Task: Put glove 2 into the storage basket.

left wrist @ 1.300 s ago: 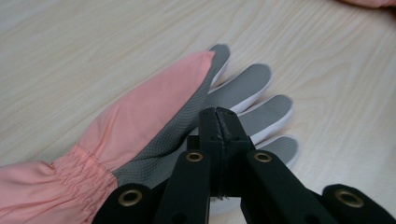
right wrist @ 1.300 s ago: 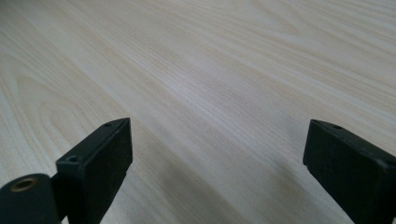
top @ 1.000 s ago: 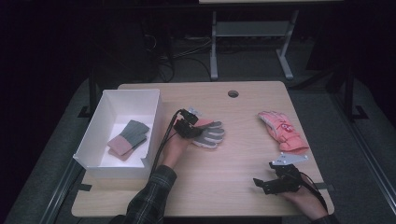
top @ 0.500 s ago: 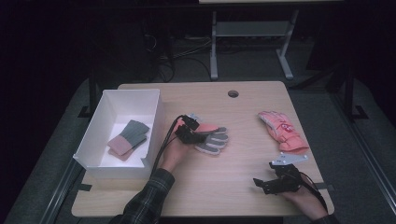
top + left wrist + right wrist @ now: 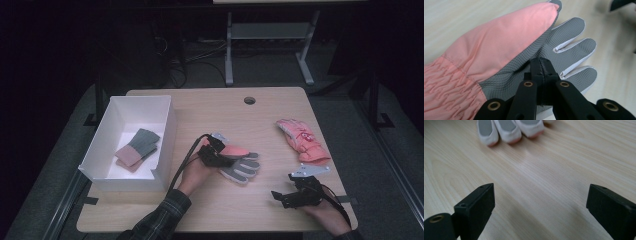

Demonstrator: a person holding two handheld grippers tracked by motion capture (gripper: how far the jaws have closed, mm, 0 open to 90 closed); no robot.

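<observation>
In the middle of the desk (image 5: pixel 280 210) my left gripper (image 5: pixel 216 155) has its jaws pressed together on the grey palm fabric of the pink-and-grey glove (image 5: pixel 506 50), which lies flat just right of the white box (image 5: pixel 165 135), where a folded pink-and-grey item (image 5: pixel 136 148) sits. I'd say the thing now is to keep that pinch firm and lift the glove clear of the box wall before carrying it over, since a thin fold of fabric could slip. My right gripper (image 5: pixel 292 196) rests near the front edge, jaws spread with nothing between them, well apart from the second pink glove (image 5: pixel 301 140) it should take afterwards.
</observation>
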